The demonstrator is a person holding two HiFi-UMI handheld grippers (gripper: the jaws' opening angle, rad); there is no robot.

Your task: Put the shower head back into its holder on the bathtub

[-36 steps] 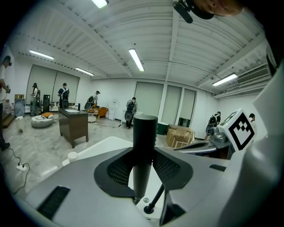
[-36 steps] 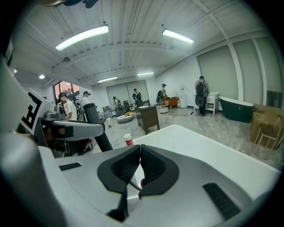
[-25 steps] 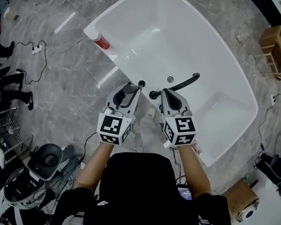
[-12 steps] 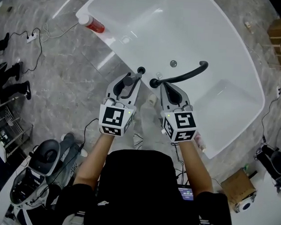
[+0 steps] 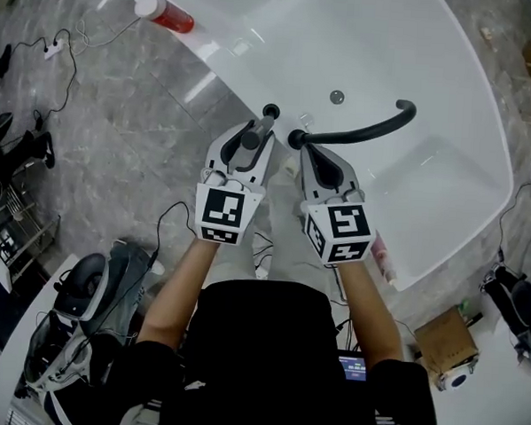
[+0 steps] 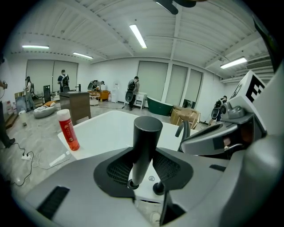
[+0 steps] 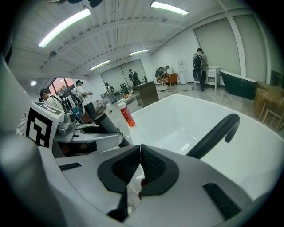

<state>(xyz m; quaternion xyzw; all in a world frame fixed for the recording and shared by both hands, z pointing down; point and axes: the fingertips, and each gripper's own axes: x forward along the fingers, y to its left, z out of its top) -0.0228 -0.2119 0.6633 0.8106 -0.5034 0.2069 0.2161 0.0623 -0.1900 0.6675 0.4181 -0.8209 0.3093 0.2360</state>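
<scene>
head view: high overhead, steeply down, bathtub (image 5: 390, 45) at 12 o'clock | gripper views: low, close, looking across its rim | all share red bottle (image 5: 169, 17): 11 o'clock overhead, 9 o'clock otherwise

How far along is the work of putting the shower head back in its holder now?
Done: the shower head is picked up and is at the tub rim. In hand: the left gripper is shut on it, its lower end at the black holder ring. Left: seat it fully and let go. The right gripper is shut and empty.
</scene>
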